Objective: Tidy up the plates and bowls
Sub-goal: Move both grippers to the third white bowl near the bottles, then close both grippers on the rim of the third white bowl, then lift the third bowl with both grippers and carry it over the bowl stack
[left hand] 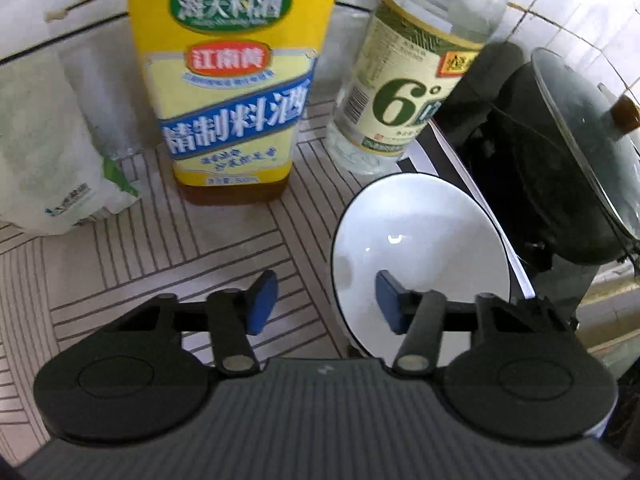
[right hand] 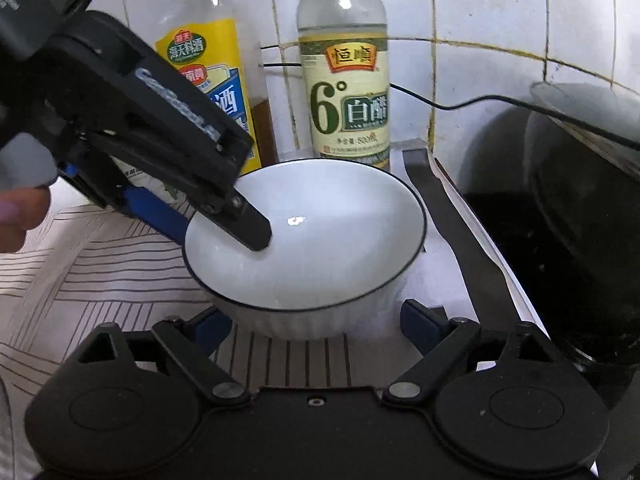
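Standing along the tiled wall behind the counter, from left to right, are a crumpled plastic bag [left hand: 52, 168], a yellow-labelled cooking wine bottle [left hand: 236, 88] with brown liquid showing at its base, a clear white vinegar bottle [left hand: 404, 80] marked with a large green 6°, and a dark pot [left hand: 560, 168] with a glass lid [left hand: 588, 136] leaning on it. A thin black cable [right hand: 460, 106] runs across the wall tiles behind the vinegar toward the pot. The counter carries a striped mat [left hand: 160, 248] of grey lines on a pale ground.

The two bottles stand just behind the bowl [right hand: 320, 240], and the pot crowds its right side, with a white-and-black strip of surface between them.

The bowl is white, glossy inside with a small highlight near its bottom, edged by a thin dark rim line, and ribbed on its outer wall. It sits on the right end of the mat, in front of the vinegar bottle.

The left gripper [left hand: 326, 304] straddles the bowl's left rim: one blue-padded finger is inside the bowl, the other outside over the mat, with the jaws spread and a clear gap showing between them. In the right wrist view its inner finger reaches down into the bowl.

The right gripper [right hand: 316, 324] sits low in front of the bowl, its blue-padded fingers spread wide to either side of the bowl's base, not closed on it.
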Motion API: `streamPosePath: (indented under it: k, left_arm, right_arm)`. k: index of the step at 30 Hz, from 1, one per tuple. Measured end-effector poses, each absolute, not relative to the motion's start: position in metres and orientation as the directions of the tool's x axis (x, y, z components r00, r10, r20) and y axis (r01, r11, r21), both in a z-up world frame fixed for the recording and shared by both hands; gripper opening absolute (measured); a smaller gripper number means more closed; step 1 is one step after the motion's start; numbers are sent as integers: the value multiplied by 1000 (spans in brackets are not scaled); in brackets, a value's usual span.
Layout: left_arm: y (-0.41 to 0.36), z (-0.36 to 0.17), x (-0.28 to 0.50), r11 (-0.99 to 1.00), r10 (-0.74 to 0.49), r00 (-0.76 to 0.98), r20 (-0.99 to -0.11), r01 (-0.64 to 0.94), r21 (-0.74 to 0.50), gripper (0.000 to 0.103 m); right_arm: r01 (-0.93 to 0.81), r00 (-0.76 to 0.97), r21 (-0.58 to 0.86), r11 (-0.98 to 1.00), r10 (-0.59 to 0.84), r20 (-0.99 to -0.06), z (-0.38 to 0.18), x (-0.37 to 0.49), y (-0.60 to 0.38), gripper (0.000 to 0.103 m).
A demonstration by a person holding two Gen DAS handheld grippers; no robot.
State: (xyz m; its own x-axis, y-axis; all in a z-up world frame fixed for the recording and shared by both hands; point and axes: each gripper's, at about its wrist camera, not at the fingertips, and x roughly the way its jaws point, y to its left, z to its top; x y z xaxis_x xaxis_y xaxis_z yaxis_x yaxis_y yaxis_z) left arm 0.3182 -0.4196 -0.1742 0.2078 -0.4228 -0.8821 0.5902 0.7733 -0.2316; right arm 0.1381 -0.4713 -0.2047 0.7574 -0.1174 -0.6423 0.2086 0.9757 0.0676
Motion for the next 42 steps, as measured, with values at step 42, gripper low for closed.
streamPosePath:
  k: [42]
  left_arm:
    - [-347, -65, 192, 800, -337, 345, -876, 595, -74, 18]
  right_arm:
    - [-76, 822, -4, 997, 61, -566, -103, 67, -413, 94]
